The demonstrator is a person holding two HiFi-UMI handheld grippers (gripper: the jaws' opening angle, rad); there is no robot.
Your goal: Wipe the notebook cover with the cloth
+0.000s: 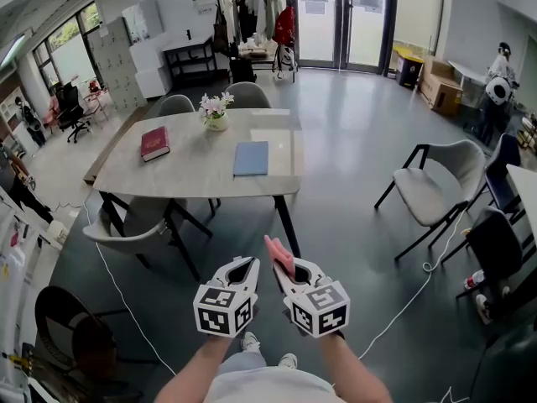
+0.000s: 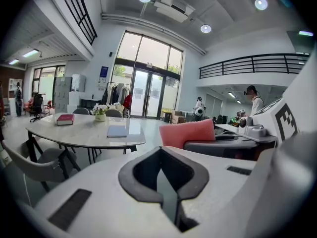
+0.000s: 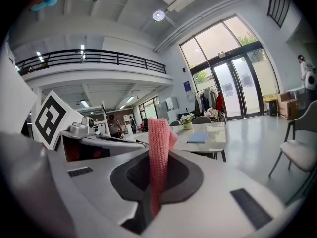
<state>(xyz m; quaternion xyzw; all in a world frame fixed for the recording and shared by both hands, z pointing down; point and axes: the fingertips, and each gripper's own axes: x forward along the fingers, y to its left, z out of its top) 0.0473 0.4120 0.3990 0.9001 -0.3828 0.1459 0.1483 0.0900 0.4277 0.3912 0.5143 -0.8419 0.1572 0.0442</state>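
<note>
The blue notebook [image 1: 251,158] lay flat and closed on the pale counter [image 1: 193,173], toward its near right part, well ahead of me and out of reach of both tools. From my left hand-held gripper's view the notebook [image 2: 117,131] sat close to the counter's near edge; from my right one it [image 3: 198,137] showed small beyond the cloth.

The pink cloth [image 1: 279,256] was nowhere near the cover. My right hand-held gripper [image 1: 292,272] was clenched on it, and the knitted strip [image 3: 158,152] stood up between the dark pads with its top folded over. The same cloth [image 2: 187,133] showed as a pink flap off to the side in the left gripper view.

My left hand-held gripper [image 1: 242,269] was clenched on nothing, its tips meeting with only a thin slit below them [image 2: 163,182]. I held the two side by side, low in front of me, above the grey floor [image 1: 352,141].

A red book [image 1: 154,143] lay at the counter's left part, well apart from the notebook. A small vase of flowers [image 1: 216,112] stood at the far side, between the two. A grey chair [image 1: 436,187] stood off to the right, apart from the counter, and a rack of clothes [image 1: 256,15] stood by the glass doors.
</note>
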